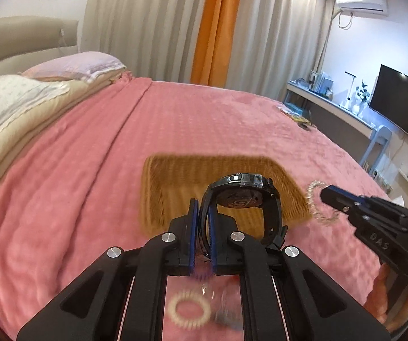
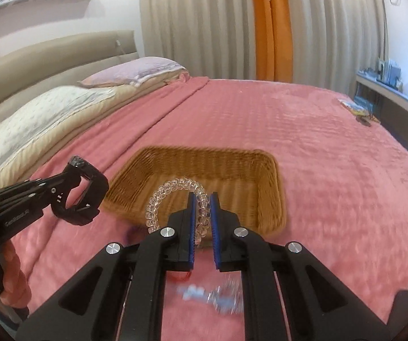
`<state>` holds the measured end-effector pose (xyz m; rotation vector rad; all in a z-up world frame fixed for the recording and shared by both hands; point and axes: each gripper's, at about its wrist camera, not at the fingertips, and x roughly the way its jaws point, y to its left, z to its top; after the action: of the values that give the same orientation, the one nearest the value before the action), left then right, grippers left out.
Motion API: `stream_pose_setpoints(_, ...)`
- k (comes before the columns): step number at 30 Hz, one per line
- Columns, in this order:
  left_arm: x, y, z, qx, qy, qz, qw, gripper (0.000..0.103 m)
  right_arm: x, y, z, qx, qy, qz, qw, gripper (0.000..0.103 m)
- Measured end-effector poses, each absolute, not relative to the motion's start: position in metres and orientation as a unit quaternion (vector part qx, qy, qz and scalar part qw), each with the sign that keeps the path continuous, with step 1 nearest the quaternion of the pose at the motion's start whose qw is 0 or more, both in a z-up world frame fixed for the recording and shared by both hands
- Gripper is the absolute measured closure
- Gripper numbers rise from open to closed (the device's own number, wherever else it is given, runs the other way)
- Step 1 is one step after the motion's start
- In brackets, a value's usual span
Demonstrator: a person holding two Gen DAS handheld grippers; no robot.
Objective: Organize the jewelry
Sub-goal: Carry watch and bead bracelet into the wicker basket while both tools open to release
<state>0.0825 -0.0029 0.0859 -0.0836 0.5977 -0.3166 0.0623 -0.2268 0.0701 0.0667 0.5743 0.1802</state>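
The black watch [image 1: 243,199] hung by its strap, pinched in the closed left claw [image 1: 201,207], while the right claw [image 2: 202,201] clamped a clear bead bracelet [image 2: 175,190]; both were raised near the wicker basket [image 2: 272,176] on the bed [image 2: 331,170], seemingly for dropping in.

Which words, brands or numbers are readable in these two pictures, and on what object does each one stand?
"DAS": on the side of the right gripper, seen from the left wrist.
White lettering on the side of the left gripper: too blurred to read.
Label strip on the air conditioner: too small to read.
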Motion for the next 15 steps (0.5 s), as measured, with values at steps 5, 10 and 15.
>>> stream_pose_setpoints(5, 0.133, -0.021, 0.078, -0.029, 0.303, -0.142, 0.942, 0.097, 0.127, -0.234, 0.049, 0.049, 0.330, 0.077, 0.940, 0.095)
stream_pose_setpoints(10, 0.176, -0.032, 0.048, -0.021, 0.346, -0.129, 0.929, 0.097, 0.167, -0.229, 0.019, 0.044, 0.377, 0.062, 0.923, 0.095)
stream_pose_setpoints(15, 0.196, -0.031, 0.023, -0.016, 0.386, -0.127, 0.913, 0.096, 0.184, -0.224, -0.003, 0.041, 0.420, 0.056, 0.905, 0.095)
